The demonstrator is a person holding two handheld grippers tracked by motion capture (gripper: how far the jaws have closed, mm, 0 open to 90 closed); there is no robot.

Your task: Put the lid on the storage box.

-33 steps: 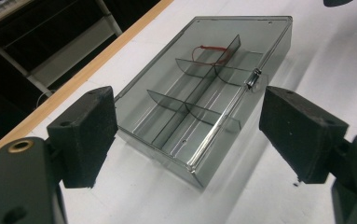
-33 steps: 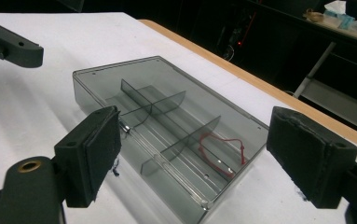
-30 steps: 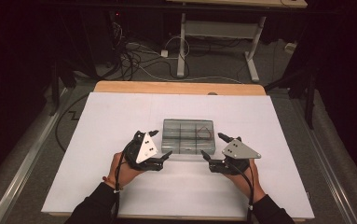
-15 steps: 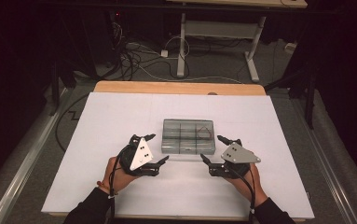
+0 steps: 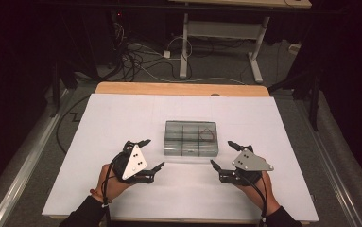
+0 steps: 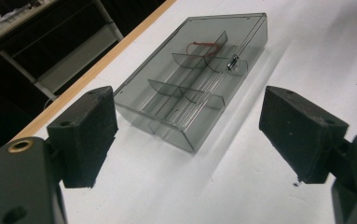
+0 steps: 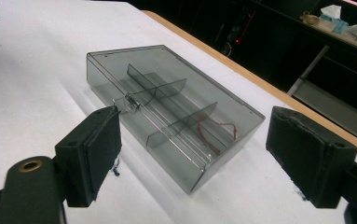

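A smoky clear plastic box (image 5: 190, 138) with a closed lid and inner dividers lies on the middle of the white table (image 5: 122, 118). One far compartment holds a thin red loop (image 5: 208, 134). My left gripper (image 5: 154, 152) is open just left of the box's near corner and touches nothing. On the other side my right gripper (image 5: 220, 152) is open and also apart from the box. In the left gripper view the box (image 6: 195, 79) lies beyond the spread jaws, with its small metal latch (image 6: 232, 64) on the front. The right gripper view has the box (image 7: 167, 116) and the red loop (image 7: 216, 128) ahead of its jaws.
A wooden strip (image 5: 181, 89) runs along the table's far edge. Beyond it are cables (image 5: 136, 56) on the floor and a desk frame (image 5: 216, 33). White table surface surrounds the box on all sides.
Both grippers have drawn back from the box's near corners toward the person and slightly outward. The box has not moved.
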